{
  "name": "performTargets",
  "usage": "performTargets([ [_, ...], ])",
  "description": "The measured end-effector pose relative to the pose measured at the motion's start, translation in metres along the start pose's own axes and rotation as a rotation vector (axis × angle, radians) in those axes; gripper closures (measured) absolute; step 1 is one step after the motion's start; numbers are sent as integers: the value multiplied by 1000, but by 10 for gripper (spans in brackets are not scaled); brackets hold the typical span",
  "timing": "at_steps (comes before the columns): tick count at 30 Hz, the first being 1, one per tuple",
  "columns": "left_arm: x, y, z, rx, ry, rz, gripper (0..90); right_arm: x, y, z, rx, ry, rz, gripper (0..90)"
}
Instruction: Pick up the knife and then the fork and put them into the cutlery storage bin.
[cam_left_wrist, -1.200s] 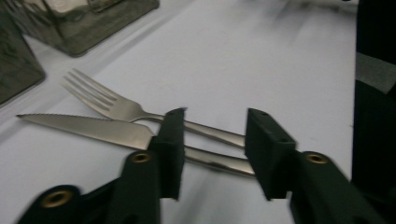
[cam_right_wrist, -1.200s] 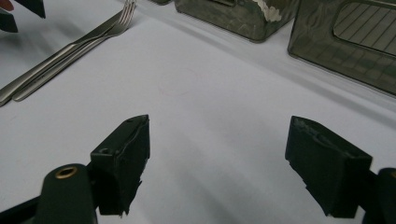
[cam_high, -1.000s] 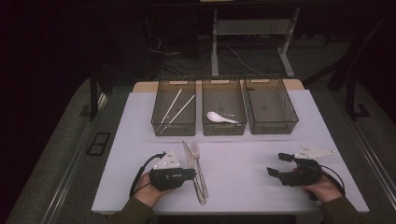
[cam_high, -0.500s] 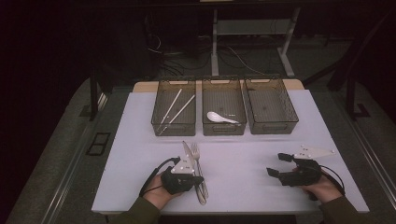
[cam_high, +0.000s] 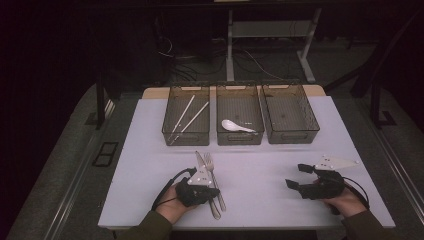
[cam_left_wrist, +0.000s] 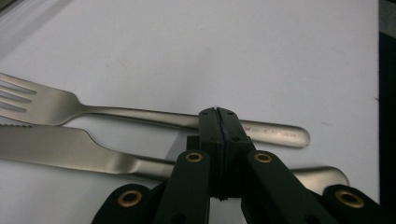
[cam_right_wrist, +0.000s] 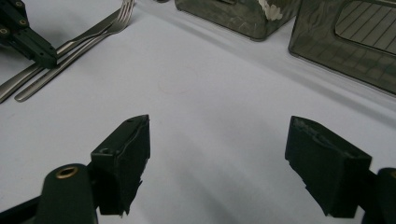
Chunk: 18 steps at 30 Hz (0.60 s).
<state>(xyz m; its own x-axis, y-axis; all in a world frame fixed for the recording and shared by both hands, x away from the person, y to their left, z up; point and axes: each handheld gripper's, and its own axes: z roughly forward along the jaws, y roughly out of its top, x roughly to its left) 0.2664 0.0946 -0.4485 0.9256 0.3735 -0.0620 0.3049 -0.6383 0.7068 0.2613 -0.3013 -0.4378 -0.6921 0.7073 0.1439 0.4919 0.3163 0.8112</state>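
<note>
Three mesh bins (cam_high: 290, 134) stand in a row at the table's far side — two chopsticks (cam_high: 186, 118) in the left one, a white spoon (cam_high: 237, 126) in the middle. The left gripper (cam_left_wrist: 218, 112) hangs low over the fork (cam_left_wrist: 140, 113) handle, jaws pressed together, knife (cam_left_wrist: 70, 149) alongside. The right gripper (cam_right_wrist: 233, 158) rests well apart, jaws wide — nothing between them.

The right gripper (cam_right_wrist: 217, 163) has its two black jaws wide apart over the white table (cam_right_wrist: 201, 93), with a shiny metal fork (cam_right_wrist: 100, 25) at ten o'clock.
</note>
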Motion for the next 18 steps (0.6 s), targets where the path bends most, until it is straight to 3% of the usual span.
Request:
performTargets([
  [18,6,24,24,-1,19,36,894,0,0,-1,-3,1,-2,223],
])
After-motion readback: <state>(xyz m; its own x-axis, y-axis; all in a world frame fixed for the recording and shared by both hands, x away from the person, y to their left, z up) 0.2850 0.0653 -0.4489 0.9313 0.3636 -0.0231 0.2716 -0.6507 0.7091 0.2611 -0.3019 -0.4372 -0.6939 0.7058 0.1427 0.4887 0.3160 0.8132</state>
